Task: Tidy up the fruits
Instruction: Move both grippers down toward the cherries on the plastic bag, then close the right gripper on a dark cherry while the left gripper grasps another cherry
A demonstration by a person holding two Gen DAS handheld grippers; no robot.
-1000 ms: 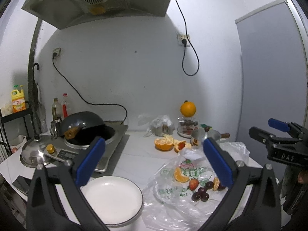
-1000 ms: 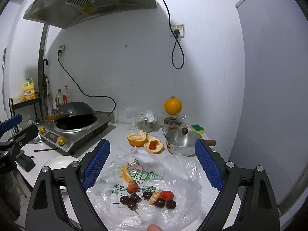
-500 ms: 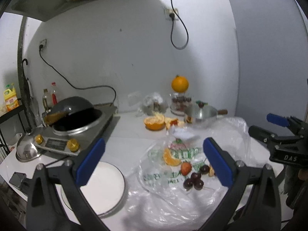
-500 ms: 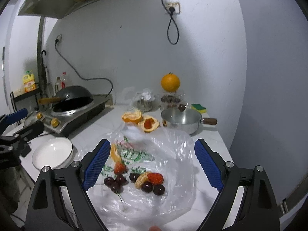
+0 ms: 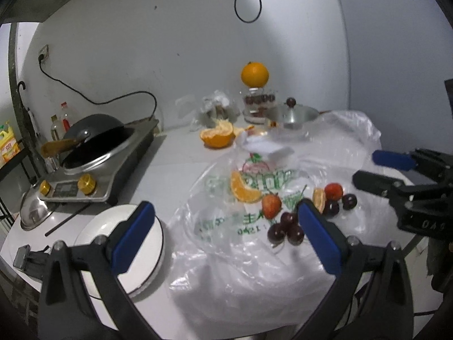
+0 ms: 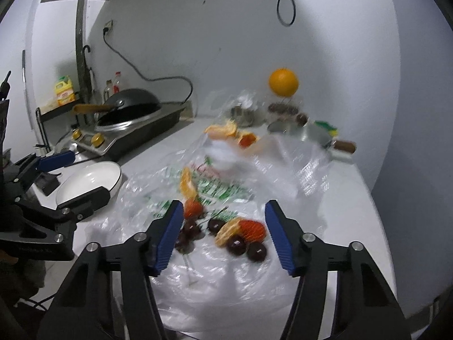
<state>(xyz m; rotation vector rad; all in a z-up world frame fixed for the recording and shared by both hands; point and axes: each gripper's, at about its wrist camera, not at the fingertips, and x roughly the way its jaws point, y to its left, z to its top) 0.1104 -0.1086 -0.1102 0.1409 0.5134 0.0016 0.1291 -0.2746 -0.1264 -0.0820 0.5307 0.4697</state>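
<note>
Fruits lie loose on a flattened clear plastic bag (image 5: 283,257) on a white counter (image 5: 175,167): dark cherries (image 5: 284,228), a strawberry (image 5: 271,205) and an orange wedge (image 5: 243,189). Right gripper (image 6: 222,233) hovers just above the pile; its blue-padded fingers have just been closing, yet stand apart, with fruit in the gap between them but untouched. Left gripper (image 5: 223,232) has its fingers spread wide, gripping nothing, above an empty white plate (image 5: 93,229) beside the bag. A whole orange (image 5: 254,74) sits farther back on a jar
</note>
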